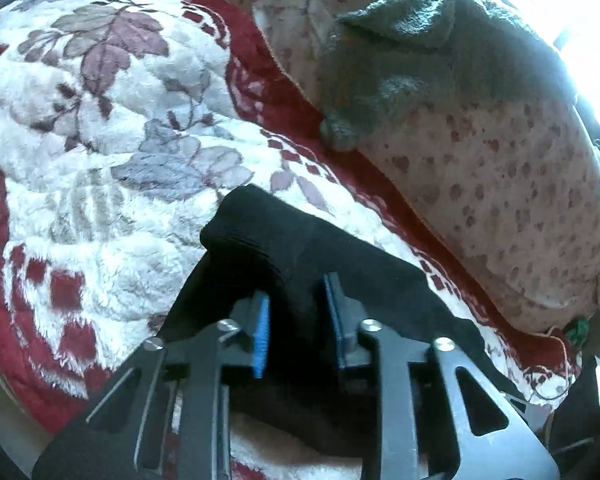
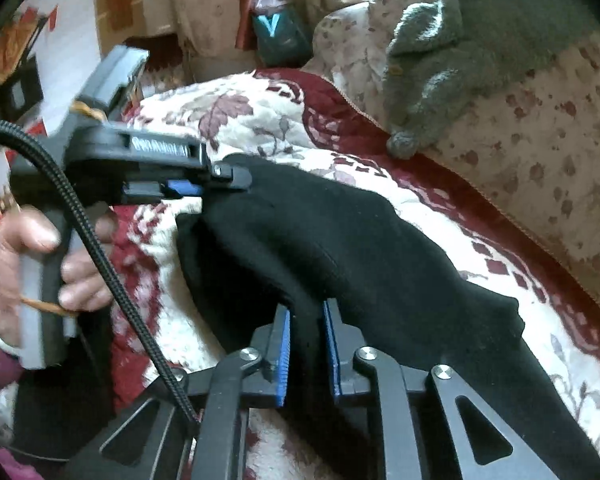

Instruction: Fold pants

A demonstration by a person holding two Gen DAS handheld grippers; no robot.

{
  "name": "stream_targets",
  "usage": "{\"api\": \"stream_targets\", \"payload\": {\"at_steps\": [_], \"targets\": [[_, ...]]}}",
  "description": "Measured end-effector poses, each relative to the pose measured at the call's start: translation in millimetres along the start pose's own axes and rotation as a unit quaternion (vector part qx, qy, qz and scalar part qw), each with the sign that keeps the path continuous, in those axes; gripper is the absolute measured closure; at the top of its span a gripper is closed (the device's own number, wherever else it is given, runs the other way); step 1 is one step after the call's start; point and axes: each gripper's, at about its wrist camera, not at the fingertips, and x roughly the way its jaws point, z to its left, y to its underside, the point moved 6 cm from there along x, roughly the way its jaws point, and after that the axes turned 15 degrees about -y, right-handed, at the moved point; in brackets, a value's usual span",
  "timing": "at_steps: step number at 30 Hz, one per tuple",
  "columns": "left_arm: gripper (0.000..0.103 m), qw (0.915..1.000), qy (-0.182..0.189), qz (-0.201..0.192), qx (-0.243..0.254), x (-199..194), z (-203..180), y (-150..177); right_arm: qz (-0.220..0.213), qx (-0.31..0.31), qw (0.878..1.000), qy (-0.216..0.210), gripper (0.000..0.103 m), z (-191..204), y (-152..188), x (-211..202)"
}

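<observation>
The black pants (image 1: 268, 240) lie bunched on a white and red floral blanket (image 1: 100, 120). In the left wrist view my left gripper (image 1: 296, 292) is shut on a thick fold of the black cloth, which fills the gap between its blue pads. The right wrist view shows the pants (image 2: 360, 240) stretching right across the blanket (image 2: 240, 120). My right gripper (image 2: 306, 312) is shut on their near edge. Further left, the left gripper (image 2: 228, 182) clamps the pants' far corner, held by a person's hand (image 2: 40, 260).
A spotted cushion (image 1: 500, 180) runs along the right with a grey fleecy garment (image 1: 420, 60) draped over it. A black braided cable (image 2: 100, 248) hangs across the left of the right wrist view. Boxes and a bag (image 2: 280, 28) stand behind the bed.
</observation>
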Motion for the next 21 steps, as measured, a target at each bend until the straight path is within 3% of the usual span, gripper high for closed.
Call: {"api": "stream_targets", "payload": {"at_steps": [6,12,14,17,21], "targets": [[0.088,0.9995,0.026,-0.014,0.003,-30.8,7.7,-0.3,-0.028,0.024,0.998,-0.042,0.093,11.6,-9.6,-20.3],[0.090,0.9999,-0.013,0.003,-0.007,-23.2,34.9,15.4,-0.014,0.027,0.996,-0.088,0.093,35.6,-1.7,-11.4],[0.090,0.9995,-0.022,0.020,-0.012,-11.1,39.3,22.8,-0.002,0.010,0.998,-0.066,0.093,40.2,5.4,5.4],[0.089,0.9990,-0.044,-0.002,0.012,-15.8,33.5,25.0,0.035,0.036,0.996,-0.070,0.092,32.6,18.1,27.7],[0.088,0.9968,-0.067,-0.024,0.037,-30.0,26.9,22.3,0.022,0.075,0.992,-0.099,0.087,26.6,17.3,14.0]]}}
